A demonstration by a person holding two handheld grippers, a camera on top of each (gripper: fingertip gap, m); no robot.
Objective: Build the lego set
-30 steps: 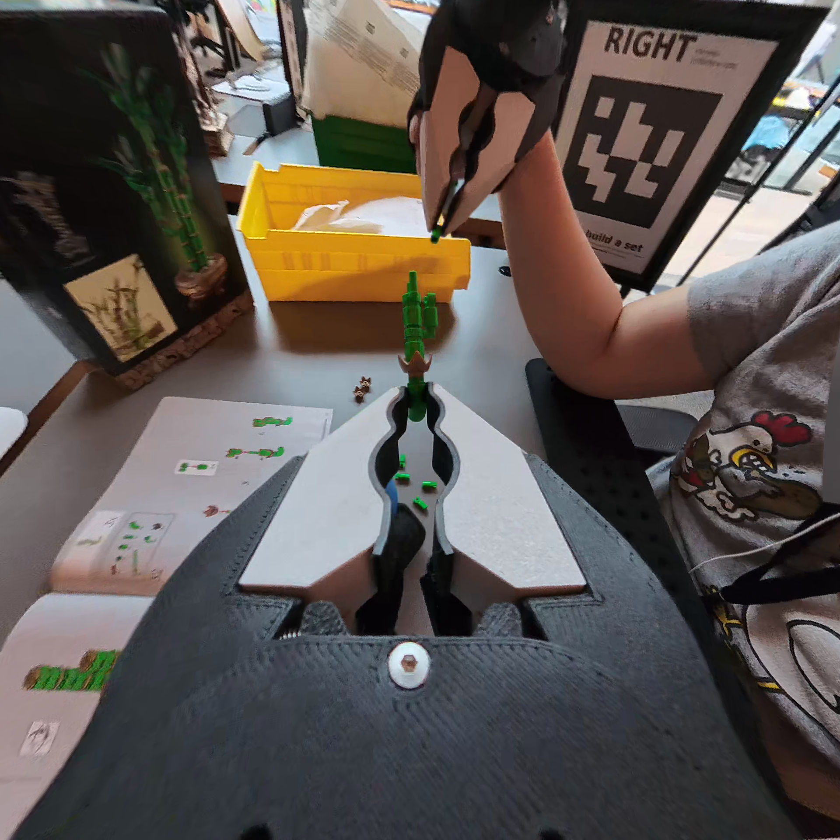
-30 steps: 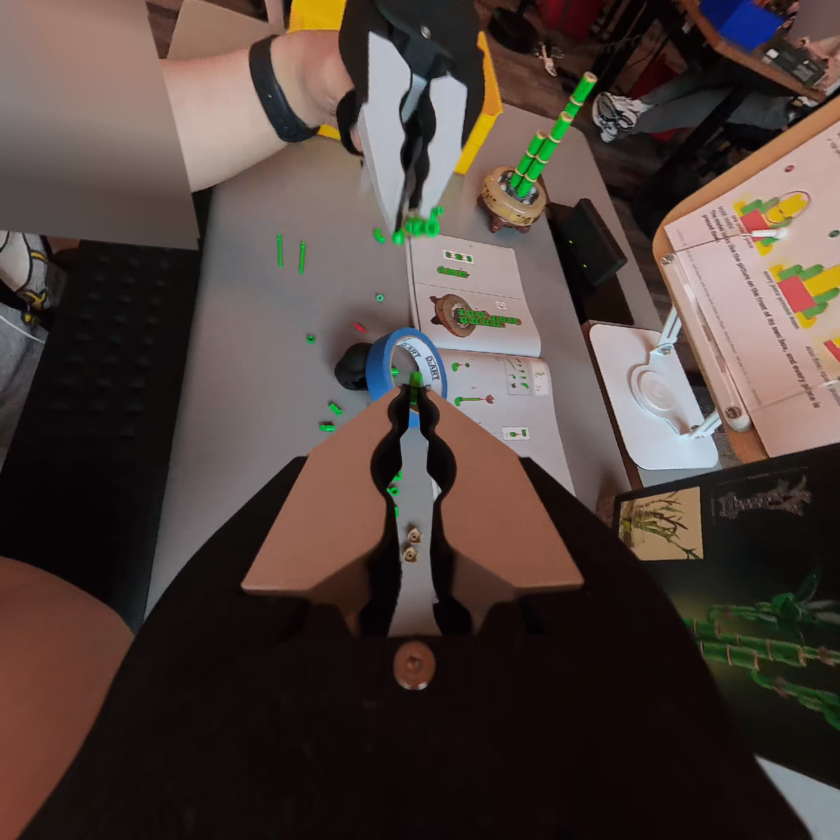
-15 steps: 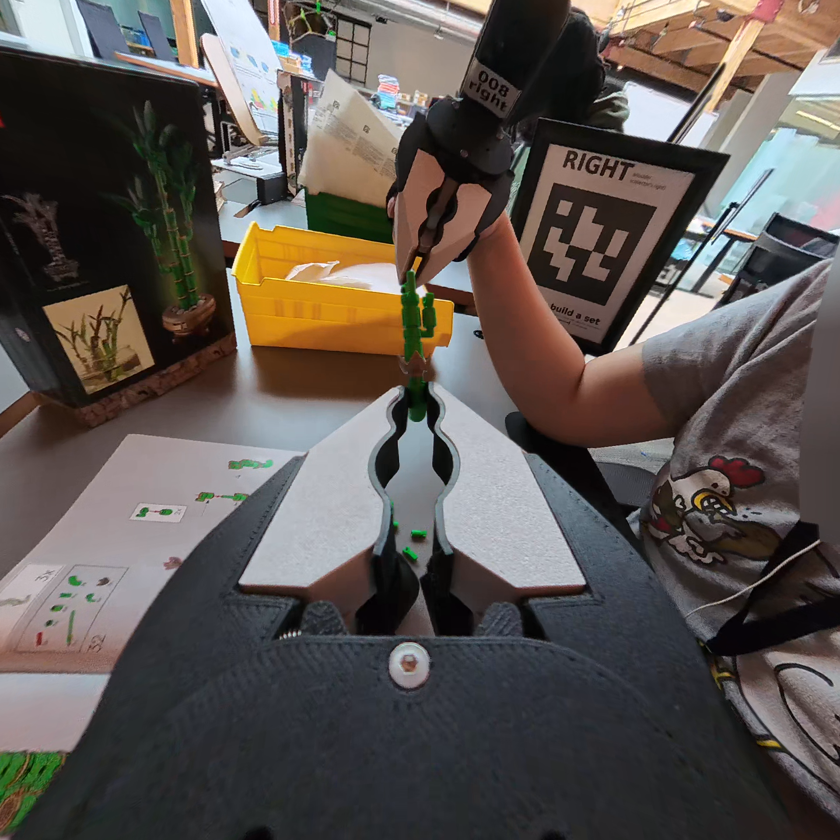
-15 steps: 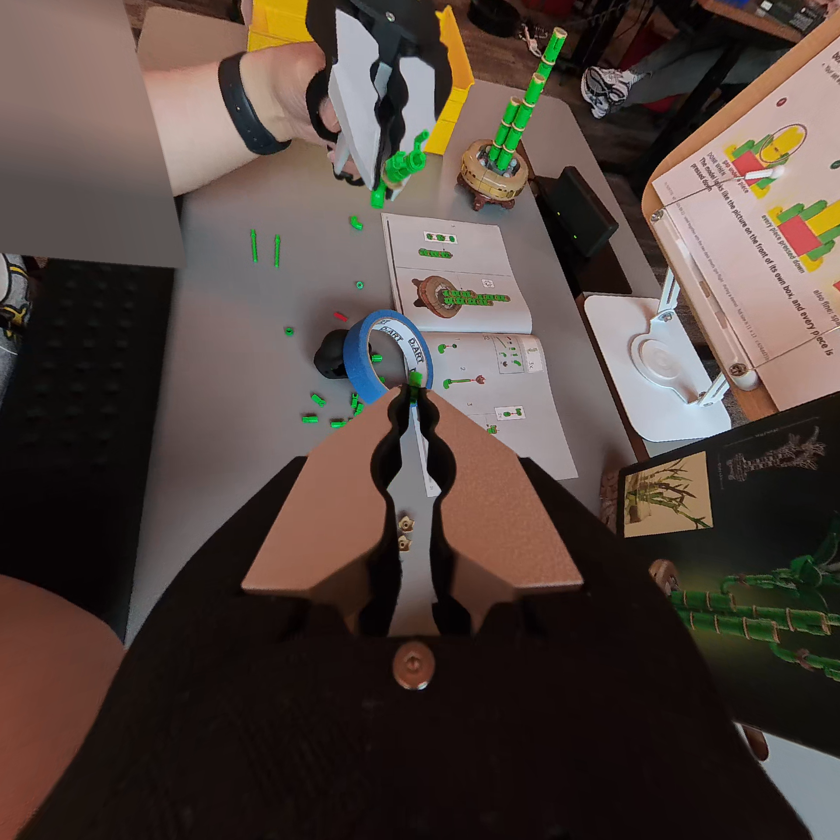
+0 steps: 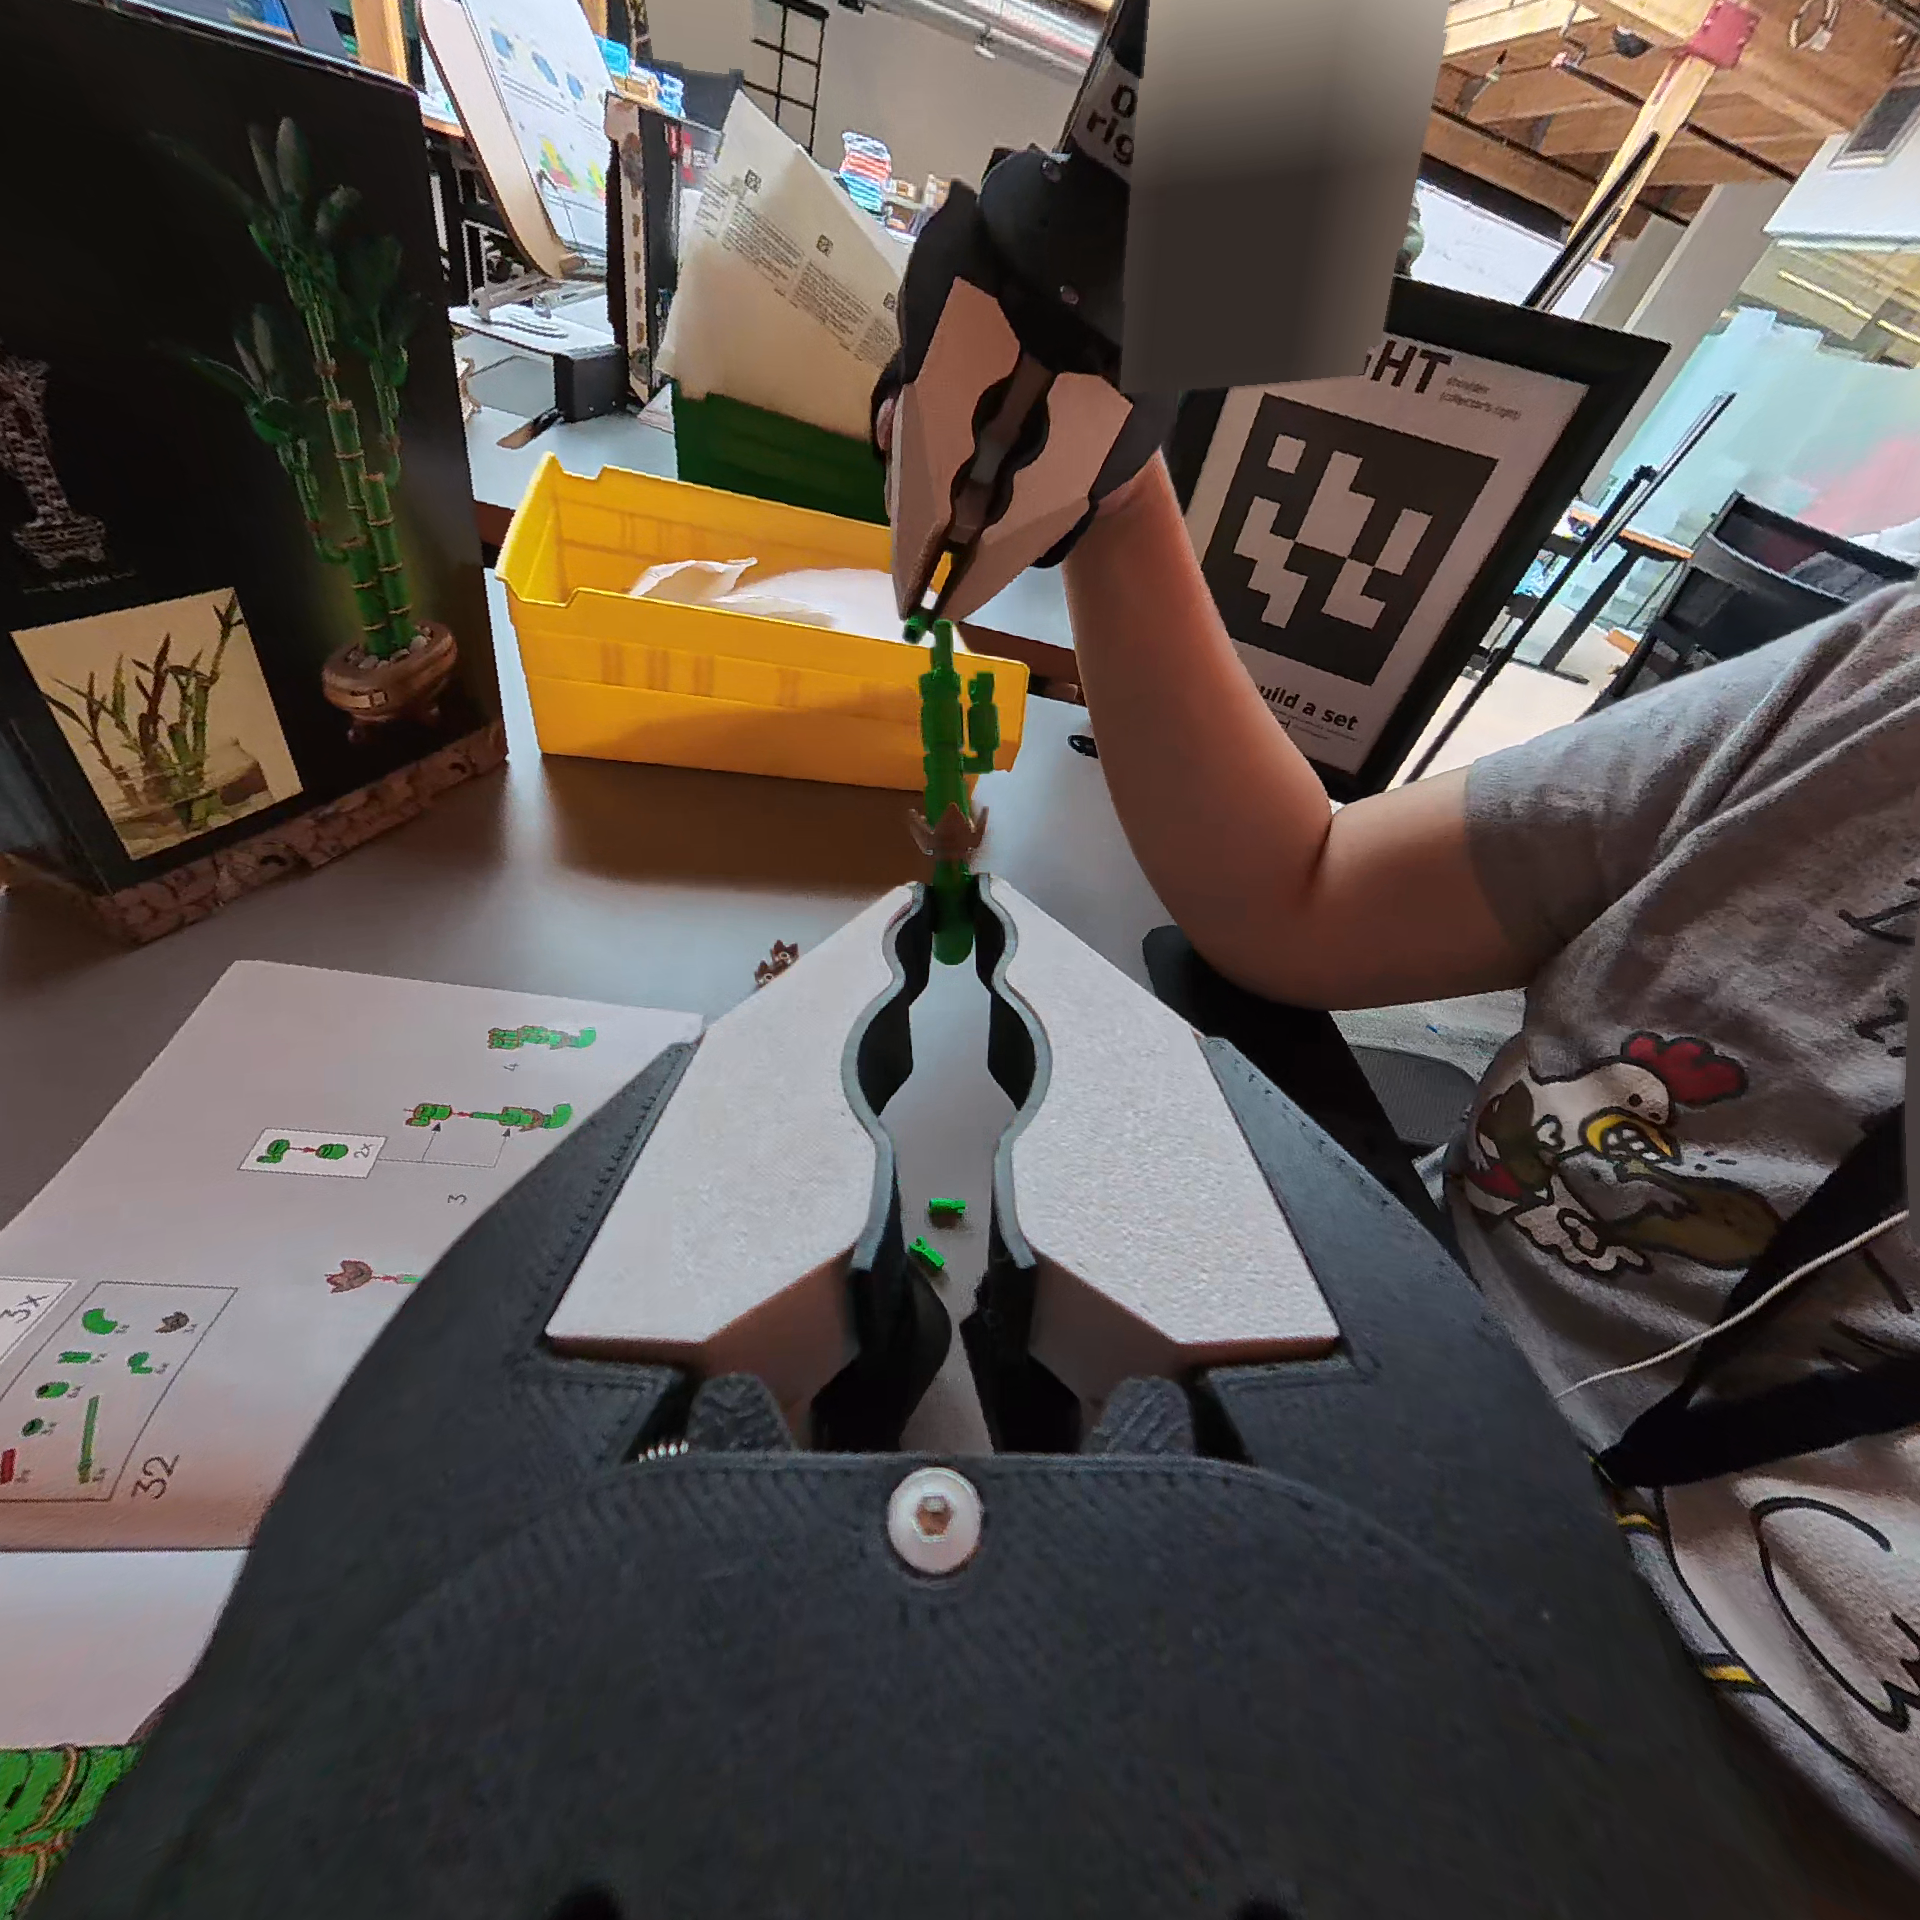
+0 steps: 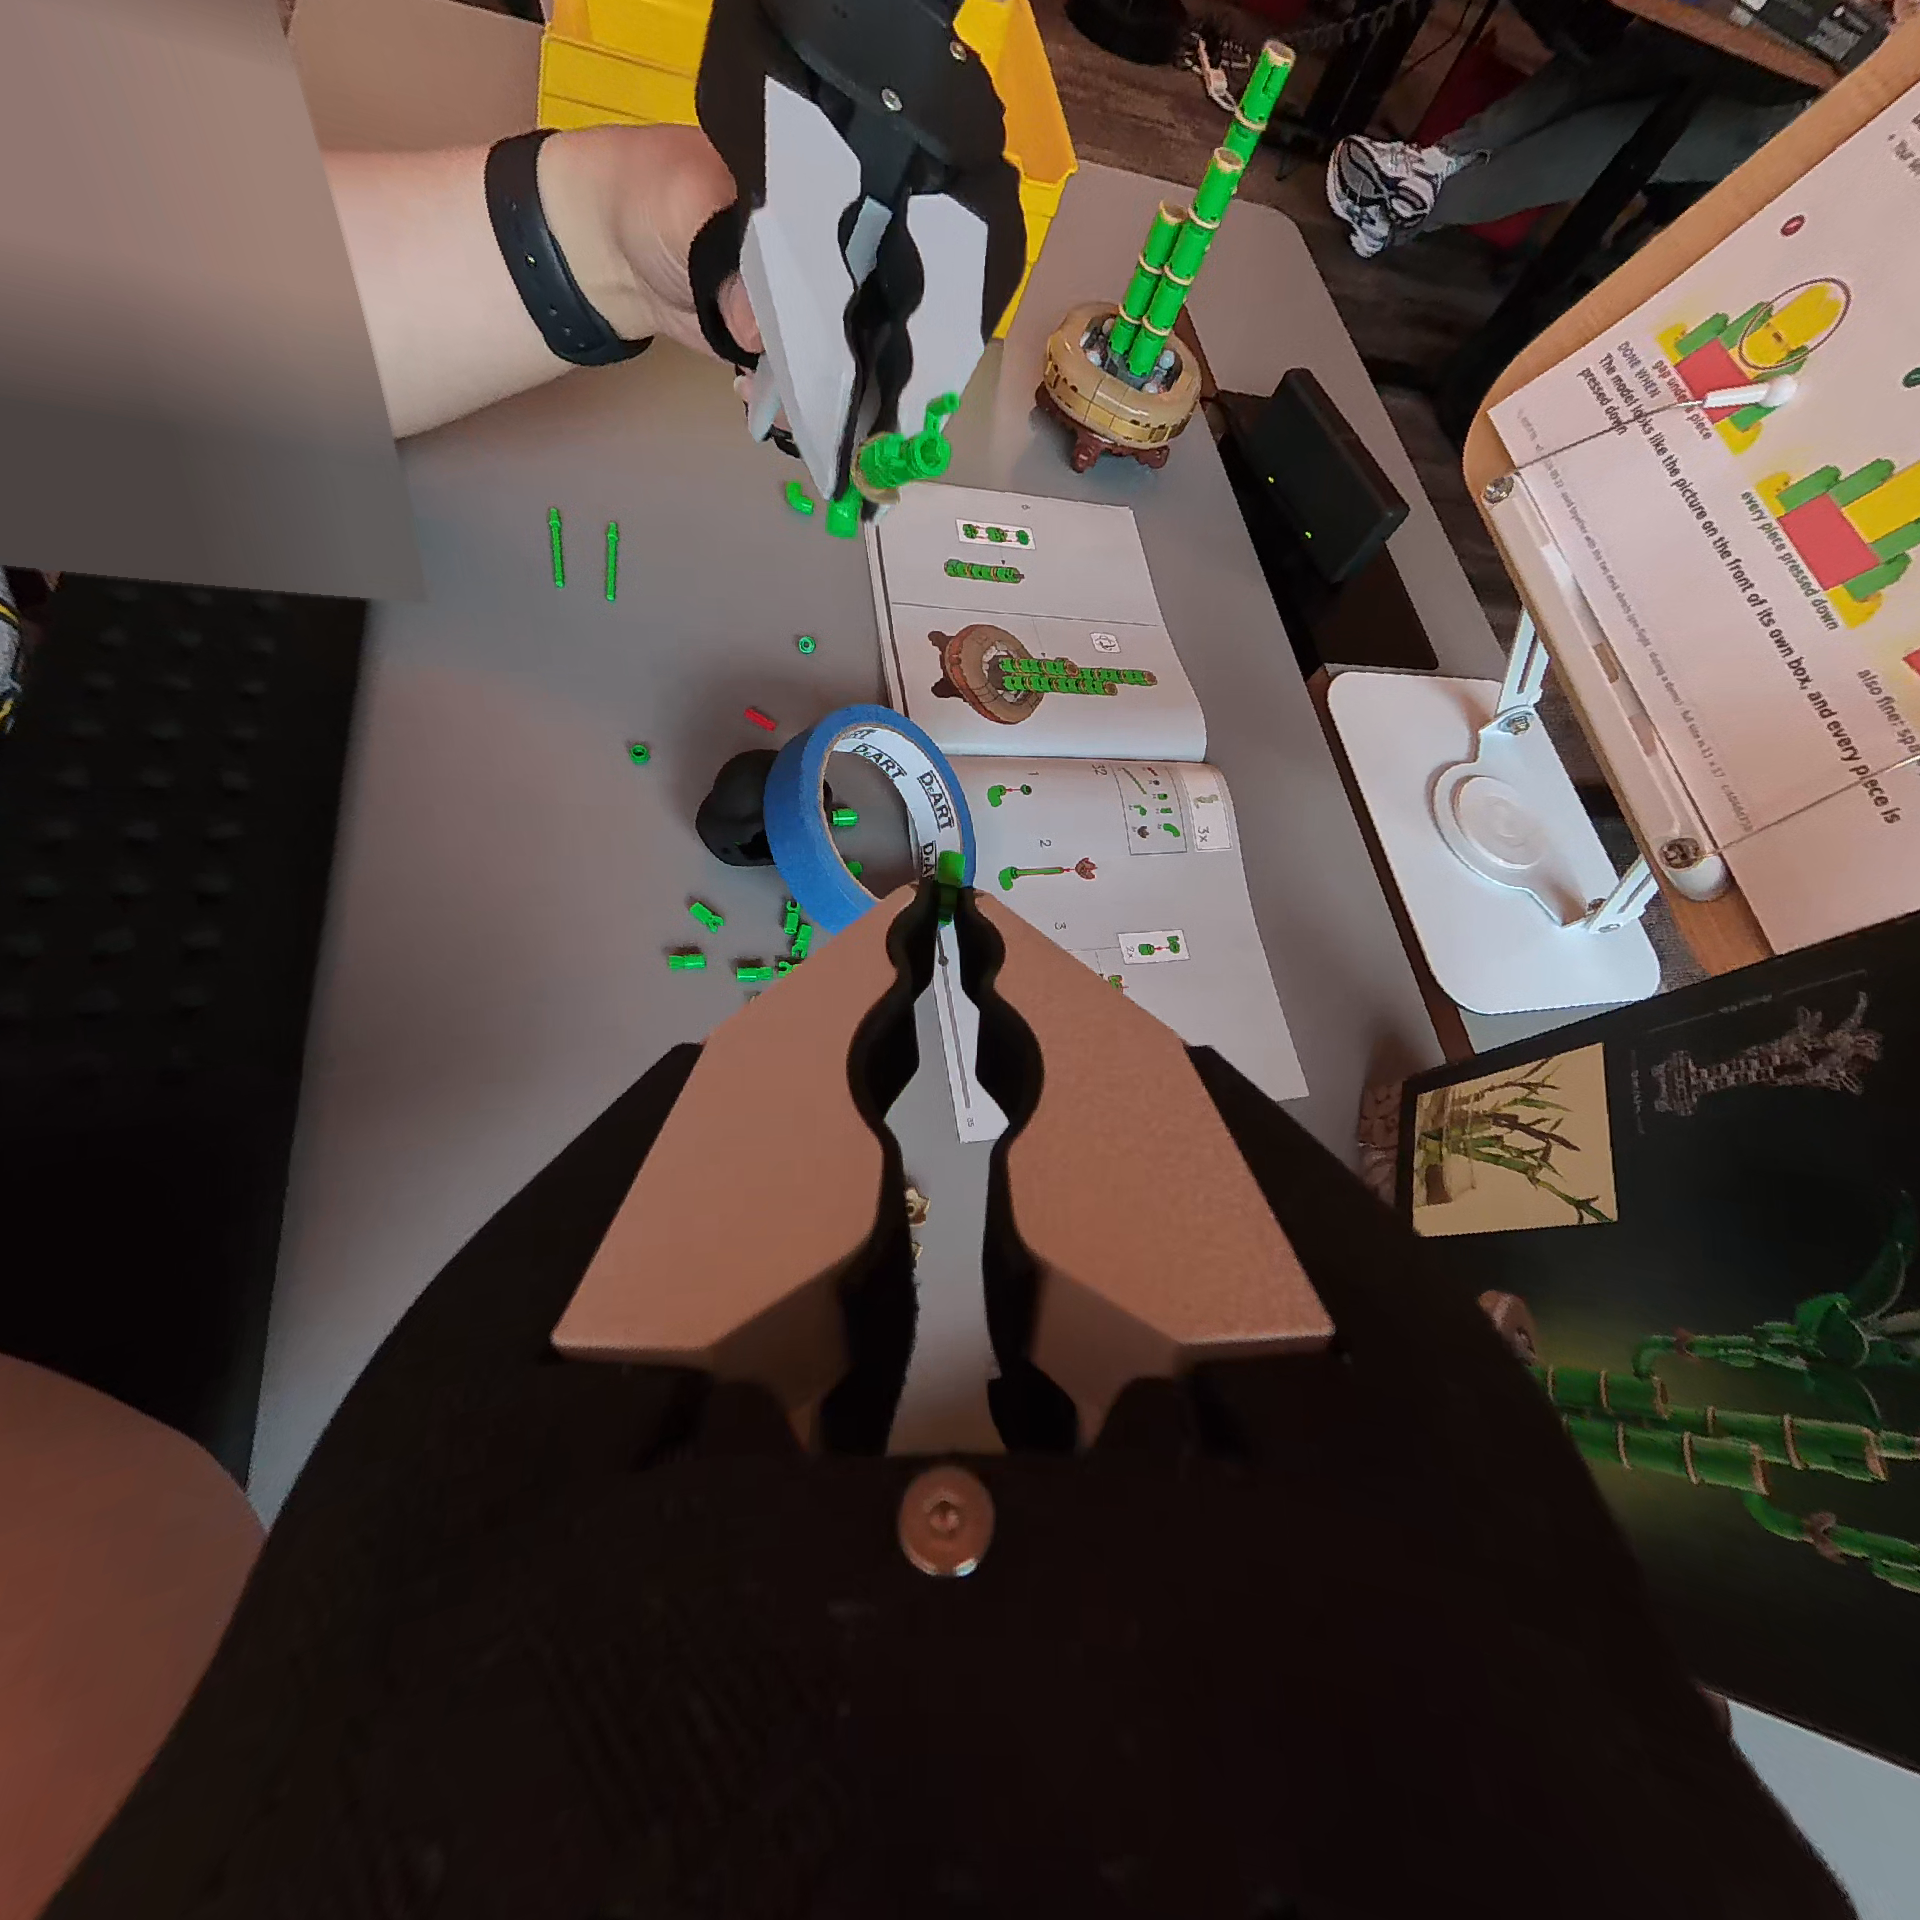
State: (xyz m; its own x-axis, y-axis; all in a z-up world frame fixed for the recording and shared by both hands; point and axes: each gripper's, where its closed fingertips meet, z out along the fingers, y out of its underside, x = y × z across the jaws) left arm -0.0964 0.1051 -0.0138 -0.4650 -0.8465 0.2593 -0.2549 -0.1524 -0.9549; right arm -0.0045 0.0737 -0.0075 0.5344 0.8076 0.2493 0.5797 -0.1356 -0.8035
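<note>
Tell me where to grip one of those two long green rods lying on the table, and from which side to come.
Grip either long green rod at mid-length, coming straight down from above. Both lie flat, roughly parallel and apart from each other on a bare patch of the grey table, so fingers can probably straddle one across its thin width. Their ends look slightly flared, so the plain shaft seems the safer hold.

I'm at a grey table (image 6: 499, 665) in some open workshop: exposed wooden ceiling beams (image 5: 1558, 62), bright glass walls (image 5: 1787, 343), dark floor (image 6: 1174, 135) past the edge.
</note>
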